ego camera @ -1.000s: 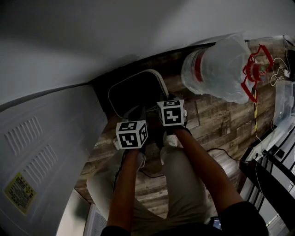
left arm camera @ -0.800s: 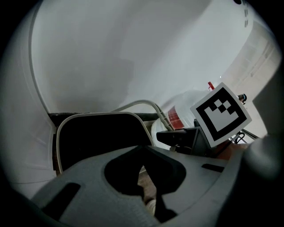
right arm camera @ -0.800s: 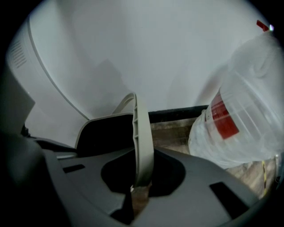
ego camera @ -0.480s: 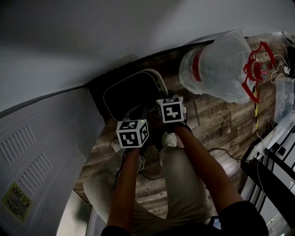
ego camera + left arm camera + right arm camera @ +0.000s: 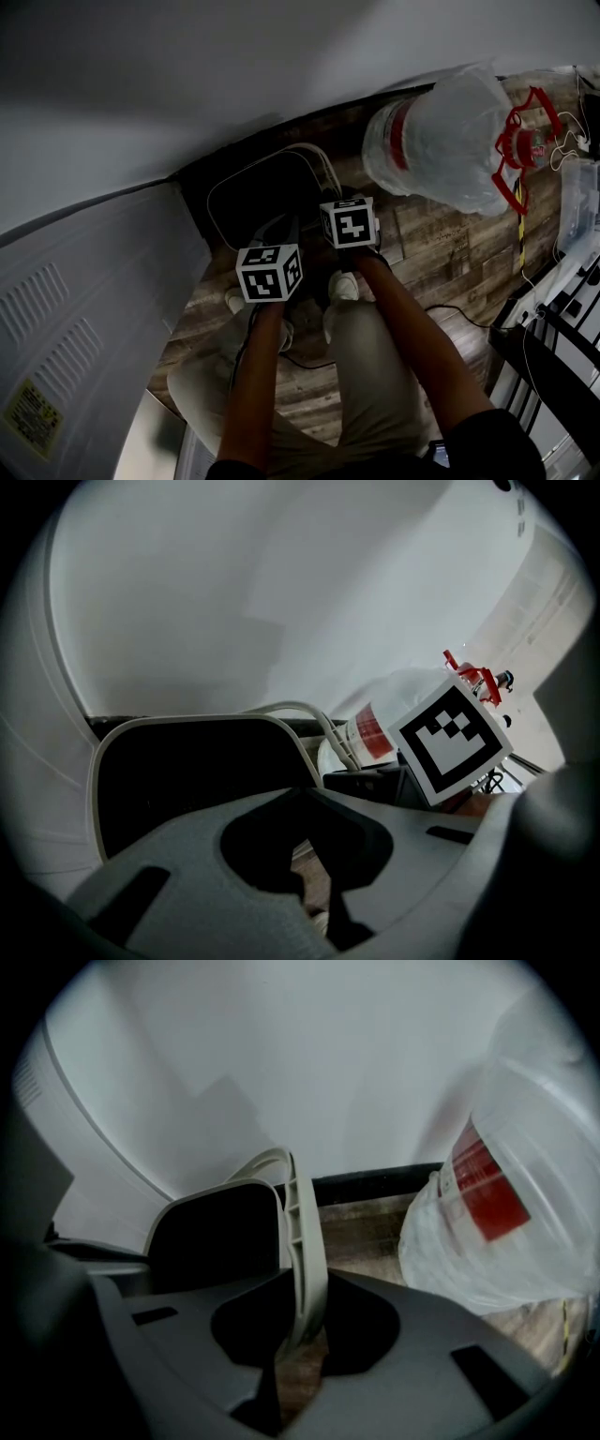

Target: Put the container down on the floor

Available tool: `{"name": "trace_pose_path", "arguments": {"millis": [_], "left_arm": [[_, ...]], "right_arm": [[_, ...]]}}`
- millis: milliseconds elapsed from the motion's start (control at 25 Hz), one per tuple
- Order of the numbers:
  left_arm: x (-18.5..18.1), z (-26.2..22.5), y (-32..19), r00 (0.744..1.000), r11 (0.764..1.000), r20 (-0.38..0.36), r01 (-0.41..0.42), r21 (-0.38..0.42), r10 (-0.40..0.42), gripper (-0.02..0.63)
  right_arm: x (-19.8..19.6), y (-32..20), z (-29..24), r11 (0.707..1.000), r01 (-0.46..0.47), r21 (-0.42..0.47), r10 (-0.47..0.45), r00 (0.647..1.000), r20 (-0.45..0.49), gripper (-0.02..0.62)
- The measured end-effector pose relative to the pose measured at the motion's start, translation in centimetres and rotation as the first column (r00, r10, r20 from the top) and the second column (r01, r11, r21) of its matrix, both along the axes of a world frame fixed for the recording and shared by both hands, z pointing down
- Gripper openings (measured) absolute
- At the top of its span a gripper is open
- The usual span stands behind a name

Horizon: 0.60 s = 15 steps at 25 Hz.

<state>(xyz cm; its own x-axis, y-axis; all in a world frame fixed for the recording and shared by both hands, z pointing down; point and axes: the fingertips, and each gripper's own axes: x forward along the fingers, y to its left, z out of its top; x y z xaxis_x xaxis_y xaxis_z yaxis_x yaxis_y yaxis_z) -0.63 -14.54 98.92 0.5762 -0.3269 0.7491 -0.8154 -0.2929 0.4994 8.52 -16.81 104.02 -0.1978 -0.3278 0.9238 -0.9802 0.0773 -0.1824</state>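
Right gripper (image 5: 298, 1349) clamps the pale handle (image 5: 302, 1241) of the container (image 5: 258, 192); left gripper (image 5: 319, 907), jaws together, grasps nothing. We place the container at eleven o'clock from both, low against the wall, so we judge that lowering falls to the right hand.

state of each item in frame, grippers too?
container: upright, open-topped, handle raised.
right gripper: shut on handle.
left gripper: jaws nearly together, nothing between.
bagged bucket: on floor, wrapped in clear plastic.
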Motion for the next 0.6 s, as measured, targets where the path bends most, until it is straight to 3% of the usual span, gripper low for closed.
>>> {"name": "trace_pose_path", "arguments": {"millis": [600], "left_arm": [[0.5, -1.0, -0.3, 0.999, 1.0, -0.039, -0.014, -0.01, 0.013, 0.018]], "right_arm": [[1.9, 1.7, 0.9, 0.986, -0.129, -0.105, 0.137, 0.988, 0.076, 0.153]]}}
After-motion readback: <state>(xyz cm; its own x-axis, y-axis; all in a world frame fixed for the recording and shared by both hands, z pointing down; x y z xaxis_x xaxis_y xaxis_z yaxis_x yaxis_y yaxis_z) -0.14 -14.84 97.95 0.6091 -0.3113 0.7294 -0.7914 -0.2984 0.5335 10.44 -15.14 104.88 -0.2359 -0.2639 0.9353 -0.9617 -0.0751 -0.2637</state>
